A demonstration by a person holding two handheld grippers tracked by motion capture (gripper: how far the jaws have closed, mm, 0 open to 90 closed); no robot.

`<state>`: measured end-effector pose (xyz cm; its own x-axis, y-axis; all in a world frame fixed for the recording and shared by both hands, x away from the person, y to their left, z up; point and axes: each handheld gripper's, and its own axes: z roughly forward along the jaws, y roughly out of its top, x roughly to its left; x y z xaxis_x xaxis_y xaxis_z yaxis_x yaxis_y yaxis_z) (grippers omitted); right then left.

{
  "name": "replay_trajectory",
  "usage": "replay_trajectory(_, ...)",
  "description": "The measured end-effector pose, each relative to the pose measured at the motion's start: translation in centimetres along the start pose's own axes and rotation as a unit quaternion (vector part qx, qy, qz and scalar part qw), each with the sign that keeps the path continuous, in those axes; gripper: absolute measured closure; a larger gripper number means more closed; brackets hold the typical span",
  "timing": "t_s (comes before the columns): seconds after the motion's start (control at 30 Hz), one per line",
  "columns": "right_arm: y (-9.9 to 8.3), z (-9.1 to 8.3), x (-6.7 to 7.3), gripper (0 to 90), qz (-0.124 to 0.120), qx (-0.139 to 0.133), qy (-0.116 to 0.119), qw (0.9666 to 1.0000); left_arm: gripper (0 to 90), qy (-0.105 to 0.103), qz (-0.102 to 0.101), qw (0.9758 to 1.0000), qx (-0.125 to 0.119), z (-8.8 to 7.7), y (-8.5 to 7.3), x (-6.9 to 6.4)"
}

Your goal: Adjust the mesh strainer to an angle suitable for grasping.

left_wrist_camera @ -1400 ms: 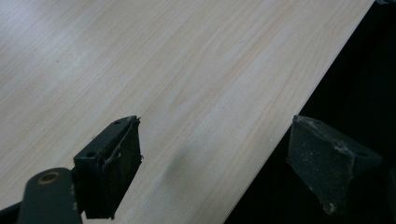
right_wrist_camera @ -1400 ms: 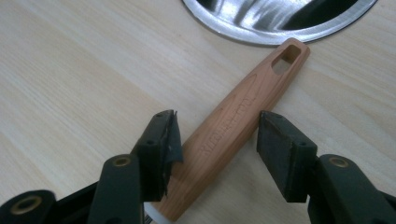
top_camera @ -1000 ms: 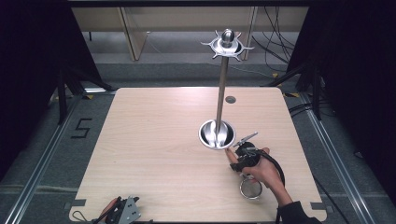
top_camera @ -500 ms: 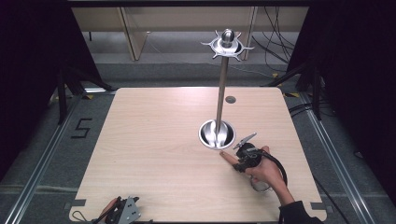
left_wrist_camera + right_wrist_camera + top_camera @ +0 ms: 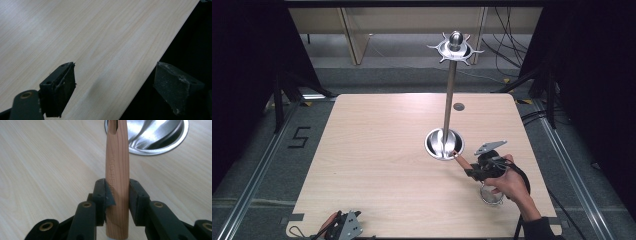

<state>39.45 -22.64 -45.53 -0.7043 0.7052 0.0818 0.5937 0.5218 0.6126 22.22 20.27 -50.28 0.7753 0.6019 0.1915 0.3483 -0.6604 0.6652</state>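
1. My right tongs [image 5: 117,192] are pinched on a wooden handle [image 5: 117,170]; both pads press its sides, and the jaws have just been closing onto it.
2. In the right gripper view the handle runs straight out from between the jaws, and its slotted far tip sits in front of the rim of the steel base [image 5: 160,147].
3. From the high view, my right tongs [image 5: 472,170] sit near the table's right edge, just beside the round base [image 5: 434,147], with the handle [image 5: 460,160] pointing up-left toward it.
4. The handle's tip looks to be at the base's rim; I cannot tell if it touches.
5. Below my right hand [image 5: 507,182] there is a round wire-mesh strainer head [image 5: 492,195], seemingly on the handle's other end; my hand hides the join.
6. A tall steel pole [image 5: 449,100] rises from the base and carries a spiked ring [image 5: 455,48] on top.
7. My left tongs [image 5: 115,85] are spread wide with nothing between them, over the near edge of the table [image 5: 87,37].
8. In the high view they [image 5: 343,226] lie at the table's near-left corner, well apart from the handle.
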Motion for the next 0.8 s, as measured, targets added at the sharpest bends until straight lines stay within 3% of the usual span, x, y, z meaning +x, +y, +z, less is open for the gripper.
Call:
replay_trajectory(0.03, 0.0, -0.4, -0.1, 70.9, 0.017, -0.001, 0.001, 0.9999, 16.7, 0.0, 0.001, 1.0, 0.0, 0.0, 0.0, 0.0)
replay_trajectory(0.07, -0.2, -0.6, -0.3, 70.9, 0.01, -0.014, 0.005, 0.9998, 16.7, 0.0, 0.002, 1.0, 0.001, 0.0, 0.0, 0.0)
replay_trajectory(0.1, -0.3, -0.8, -0.4, 71.0, 0.019, -0.02, -0.005, 0.9996, 16.7, -0.001, 0.001, 1.0, 0.0, 0.0, 0.0, 0.0)
replay_trajectory(0.13, -0.3, -1.2, -0.5, 71.0, 0.014, -0.013, 0.004, 0.9998, 16.7, 0.0, 0.001, 1.0, 0.0, 0.0, 0.0, 0.0)
replay_trajectory(0.2, -0.4, -1.6, -0.8, 71.1, 0.024, -0.036, 0.018, 0.9989, 16.7, 0.0, 0.001, 1.0, 0.0, 0.0, 0.0, 0.0)
replay_trajectory(0.23, -0.5, -1.7, -0.8, 71.2, 0.02, -0.054, 0.023, 0.9981, 16.7, -0.001, 0.0, 1.0, 0.0, 0.0, 0.0, 0.0)
replay_trajectory(0.33, -0.5, -2.6, -1.2, 71.3, 0.011, -0.06, 0.034, 0.9976, 16.7, 0.001, 0.0, 1.0, 0.0, 0.0, 0.0, 0.0)
replay_trajectory(0.5, -0.5, -3.4, -1.3, 71.4, 0.032, -0.096, 0.058, 0.9932, 16.7, 0.0, 0.001, 1.0, -0.003, 0.0, 0.0, 0.0)
replay_trajectory(0.53, -0.4, -3.5, -1.4, 71.4, 0.033, -0.094, 0.061, 0.9932, 16.7, 0.0, 0.002, 1.0, 0.001, 0.0, 0.0, 0.0)
replay_trajectory(0.57, -0.4, -3.5, -1.6, 71.4, 0.014, -0.108, 0.05, 0.9928, 16.7, -0.001, 0.001, 1.0, 0.001, 0.0, 0.0, 0.0)
replay_trajectory(0.67, -0.3, -3.8, -1.4, 71.4, 0.034, -0.118, 0.068, 0.9902, 16.7, 0.0, 0.001, 1.0, 0.0, 0.0, 0.0, 0.0)
replay_trajectory(0.8, 0.0, -4.3, -1.4, 71.4, 0.028, -0.135, 0.075, 0.9876, 16.7, 0.001, 0.002, 1.0, 0.001, 0.0, 0.0, 0.0)
